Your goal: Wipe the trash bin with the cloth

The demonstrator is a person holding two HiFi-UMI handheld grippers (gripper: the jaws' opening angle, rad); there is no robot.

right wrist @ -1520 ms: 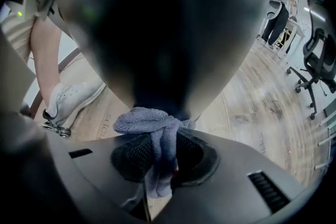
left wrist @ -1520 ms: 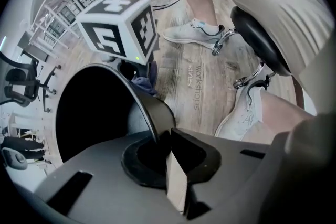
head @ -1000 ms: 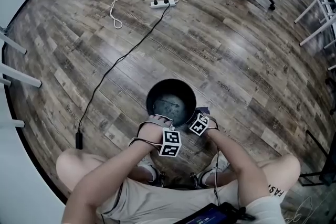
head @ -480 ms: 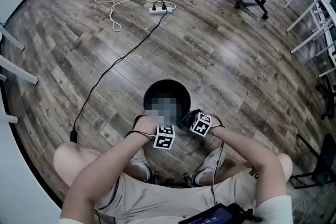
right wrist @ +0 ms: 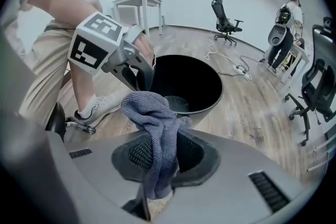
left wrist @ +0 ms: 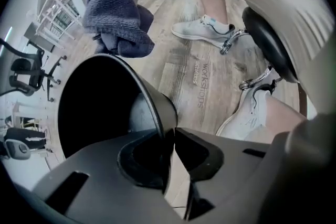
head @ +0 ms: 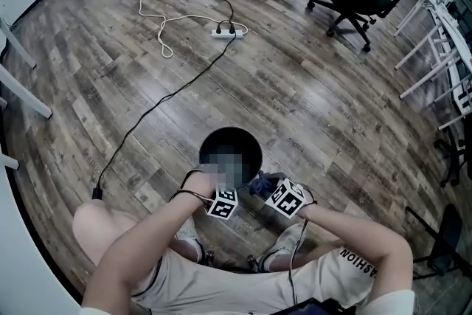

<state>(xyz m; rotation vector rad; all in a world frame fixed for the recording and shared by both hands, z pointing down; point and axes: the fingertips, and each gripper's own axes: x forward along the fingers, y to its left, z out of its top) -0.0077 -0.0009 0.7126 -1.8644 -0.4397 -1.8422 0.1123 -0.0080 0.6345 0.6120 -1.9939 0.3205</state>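
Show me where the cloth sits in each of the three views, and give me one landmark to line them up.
Head view: the cloth is low centre, just right of the trash bin.
Left gripper view: the cloth is upper left, above the bin's open mouth.
Right gripper view: the cloth is bottom centre, held in the right gripper.
Shared landmark: the black trash bin, seen in all three views.

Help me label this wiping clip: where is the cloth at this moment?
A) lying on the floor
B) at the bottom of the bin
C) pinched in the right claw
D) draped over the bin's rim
C: the right gripper view shows the grey-blue cloth clamped between the jaws of the right claw, hanging in front of the trash bin rather than resting on it.
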